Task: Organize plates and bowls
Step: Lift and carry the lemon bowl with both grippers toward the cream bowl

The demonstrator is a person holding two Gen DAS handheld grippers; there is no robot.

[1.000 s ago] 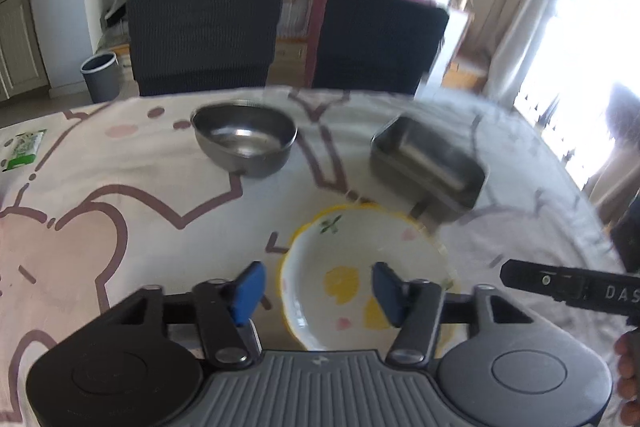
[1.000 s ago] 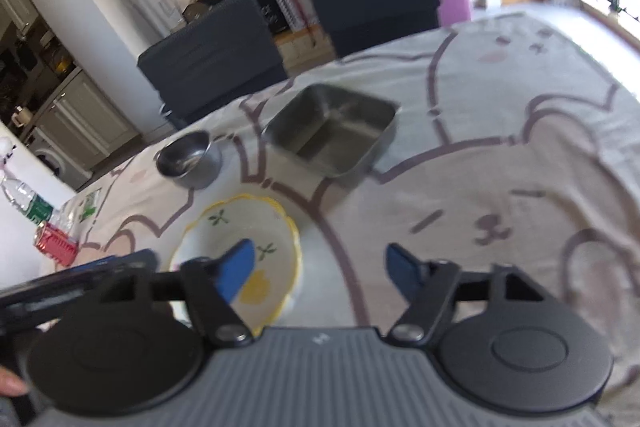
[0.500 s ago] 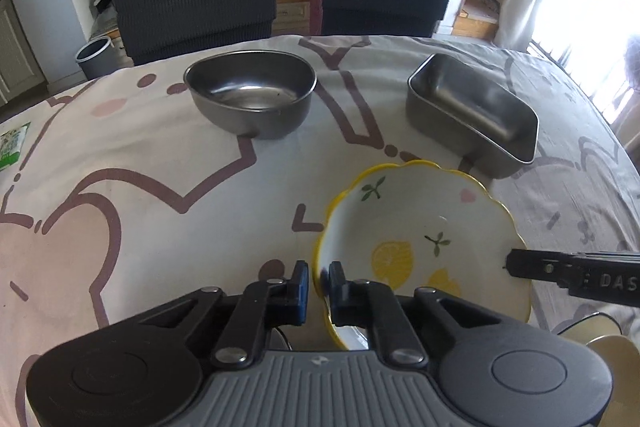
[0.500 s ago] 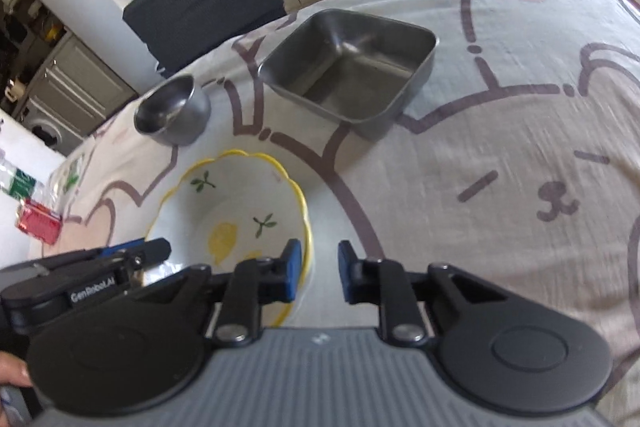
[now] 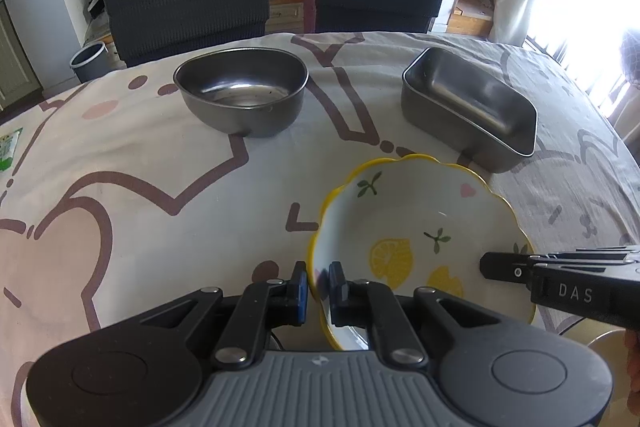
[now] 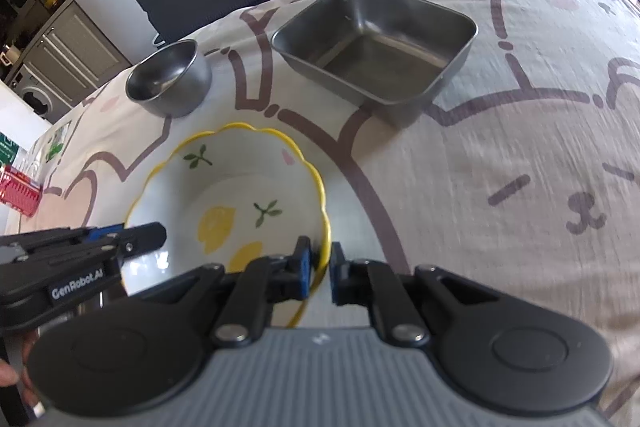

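Two hand-held grippers now pinch opposite edges of a scalloped ceramic bowl (image 5: 420, 227) with a yellow rim and lemon pattern. A second ago both pairs of fingers were spread wide above it; now the left gripper (image 5: 318, 285) is clamped on the bowl's near-left rim and the right gripper (image 6: 319, 269) on its near-right rim. The bowl appears raised off the patterned tablecloth (image 5: 140, 167), near the table's front edge. Behind it sit a round steel bowl (image 5: 242, 91) and a square steel tray (image 6: 374, 45), well apart. The bowl looks ready to be carried, probably for stacking.
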